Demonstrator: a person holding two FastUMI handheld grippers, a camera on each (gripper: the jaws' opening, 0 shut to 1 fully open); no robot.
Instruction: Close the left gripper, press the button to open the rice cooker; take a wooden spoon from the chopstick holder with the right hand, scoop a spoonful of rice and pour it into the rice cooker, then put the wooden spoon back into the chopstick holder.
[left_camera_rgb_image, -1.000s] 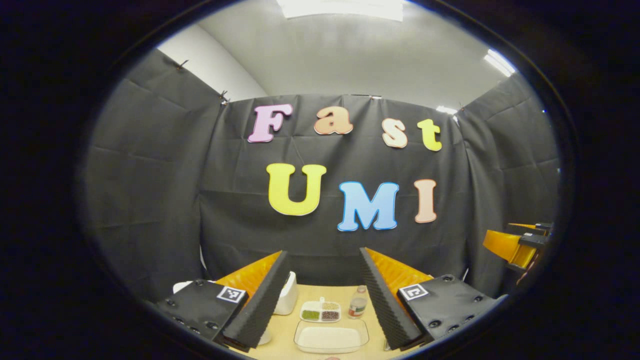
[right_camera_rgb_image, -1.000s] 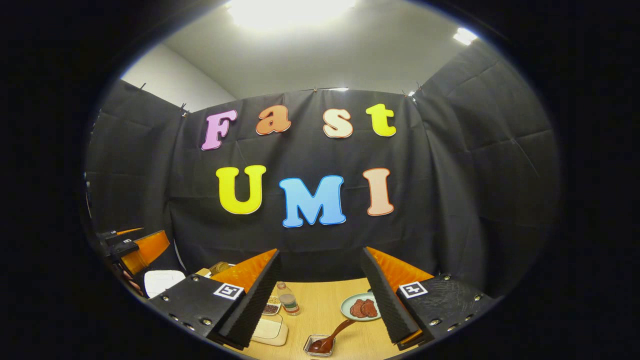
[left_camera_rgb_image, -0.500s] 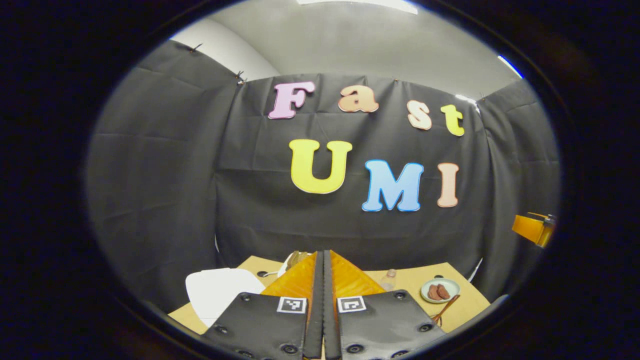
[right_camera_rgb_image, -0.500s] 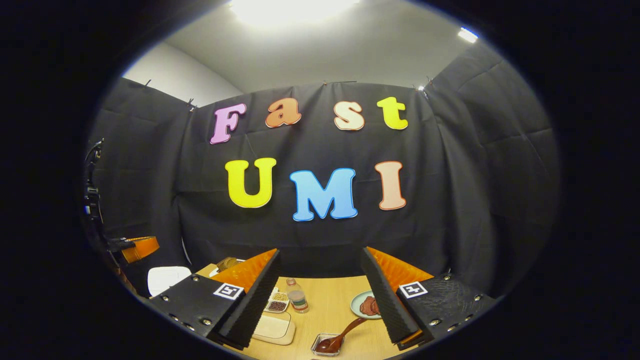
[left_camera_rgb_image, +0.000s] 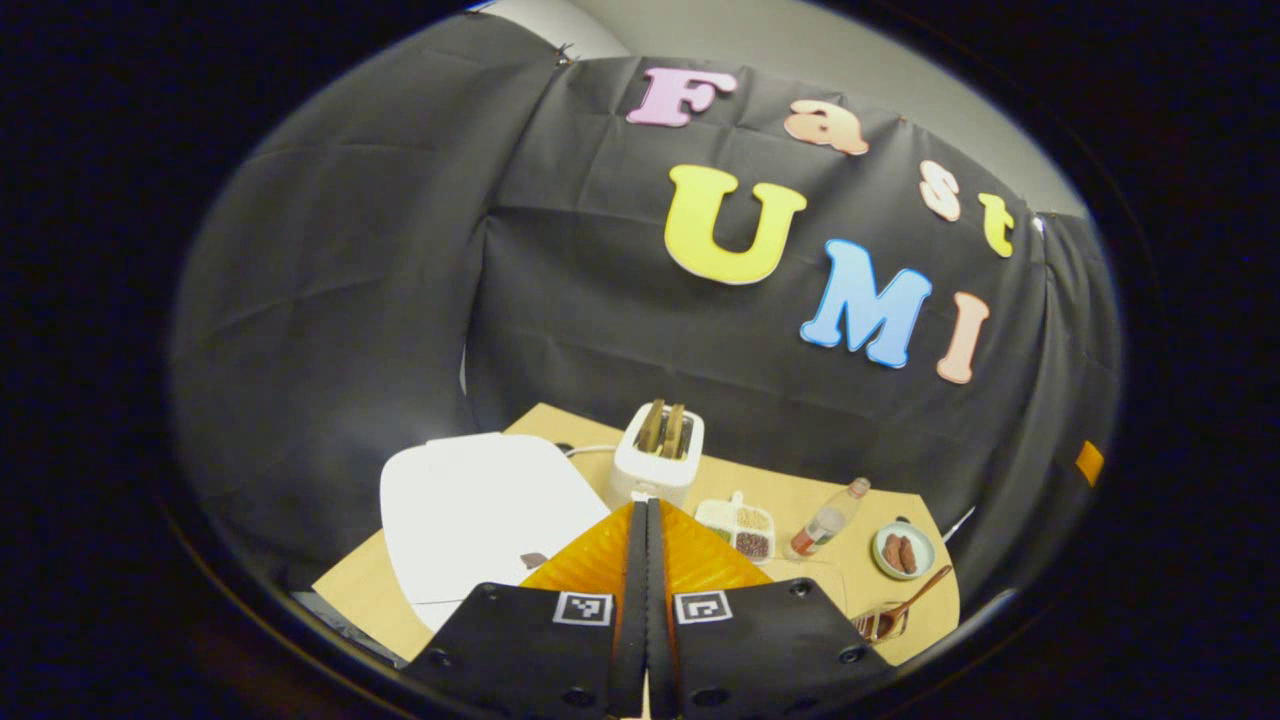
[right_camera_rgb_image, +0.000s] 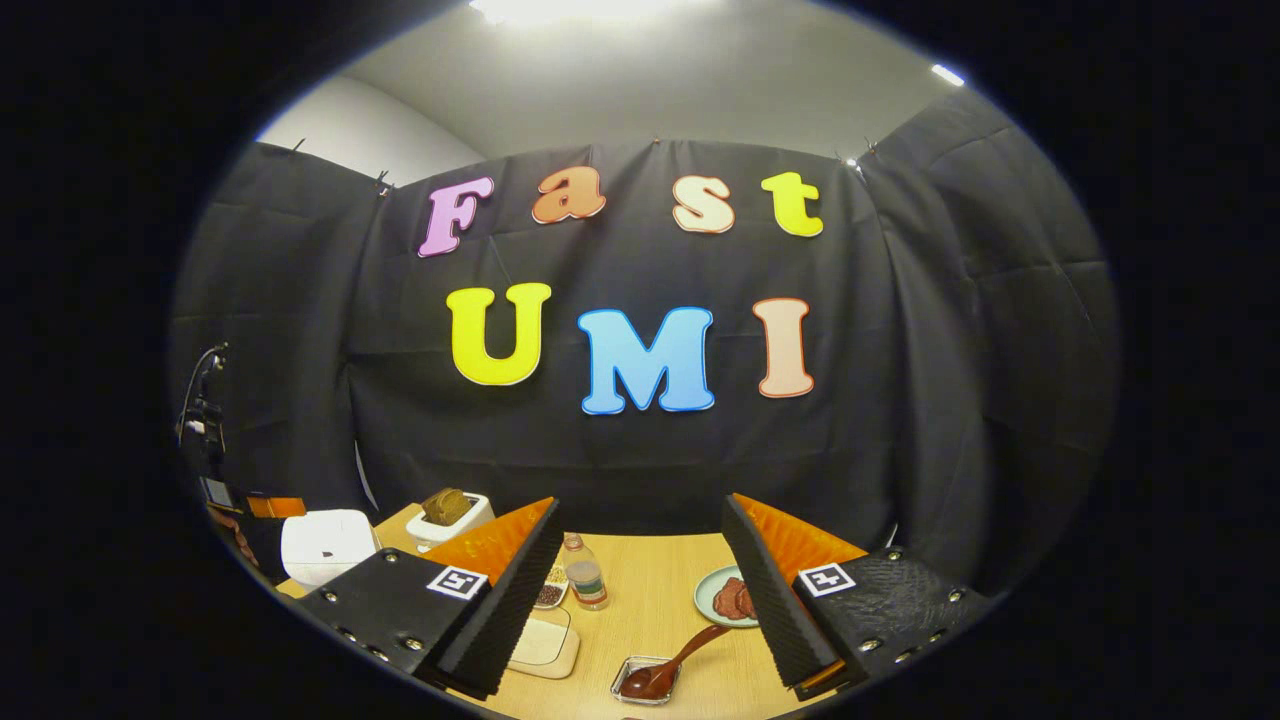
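Left claw (left_camera_rgb_image: 646, 520) pressed together above the unmarked white rice cooker (left_camera_rgb_image: 480, 505).

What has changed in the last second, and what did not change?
The left gripper closed its fingers on nothing, then turned left and tilted down toward the white rice cooker, whose lid is still closed. The right gripper stayed open and only dipped a little. The things on the table did not move.
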